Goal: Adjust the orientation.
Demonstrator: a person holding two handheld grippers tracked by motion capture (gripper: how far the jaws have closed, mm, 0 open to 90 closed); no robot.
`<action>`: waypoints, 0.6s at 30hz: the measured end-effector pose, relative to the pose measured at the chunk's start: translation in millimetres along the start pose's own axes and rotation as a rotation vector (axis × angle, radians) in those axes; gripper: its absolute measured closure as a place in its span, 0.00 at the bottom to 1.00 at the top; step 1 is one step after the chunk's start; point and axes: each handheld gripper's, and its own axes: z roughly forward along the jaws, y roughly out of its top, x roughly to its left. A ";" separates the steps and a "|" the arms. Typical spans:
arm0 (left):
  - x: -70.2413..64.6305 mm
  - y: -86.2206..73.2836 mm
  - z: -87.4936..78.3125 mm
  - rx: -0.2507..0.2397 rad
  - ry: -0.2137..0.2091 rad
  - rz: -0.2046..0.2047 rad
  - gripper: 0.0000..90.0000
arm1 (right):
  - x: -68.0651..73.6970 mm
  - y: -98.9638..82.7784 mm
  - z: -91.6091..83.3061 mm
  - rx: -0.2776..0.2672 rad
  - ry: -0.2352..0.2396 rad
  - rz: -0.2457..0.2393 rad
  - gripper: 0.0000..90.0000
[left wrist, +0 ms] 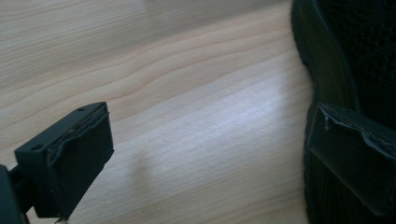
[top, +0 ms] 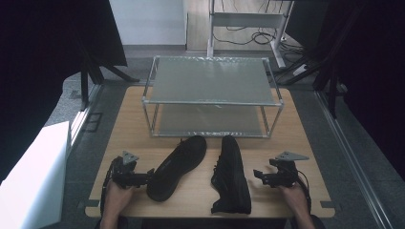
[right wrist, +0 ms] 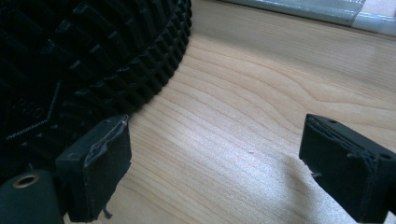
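Observation:
Two black shoes lie on the wooden table [top: 286, 124]. The left shoe [top: 176, 167] rests at an angle with its toe toward the rack. The right shoe [top: 231, 174] lies on its side, its treaded sole [right wrist: 84, 56] facing my right gripper. My left gripper [top: 147, 177] is by the left shoe's heel, open, and one jaw rests against the shoe's side [left wrist: 345, 56]. My left gripper [left wrist: 210, 121] has bare wood between its jaws. My right gripper [top: 258, 175] sits just right of the right shoe. My right gripper [right wrist: 217, 130] is open, with nothing between its jaws.
A two-tier metal rack [top: 212, 95] stands at the back of the table, its lower edge [right wrist: 303, 9] visible beyond the right shoe. A white block [top: 33, 176] sits off the table's left side. Cables and a metal frame [top: 248, 21] are on the floor behind.

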 end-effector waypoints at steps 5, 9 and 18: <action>-12.1 0.5 -0.8 0.013 -0.018 0.043 0.00 | -1.1 -0.2 -0.4 -0.004 0.000 0.008 0.11; -22.0 1.0 -1.7 0.018 -0.032 0.068 0.00 | -1.3 -0.3 -0.4 -0.004 0.000 0.009 0.11; -42.5 4.0 0.7 0.020 -0.073 0.114 0.00 | -2.8 -0.5 -1.5 -0.008 -0.002 0.014 0.11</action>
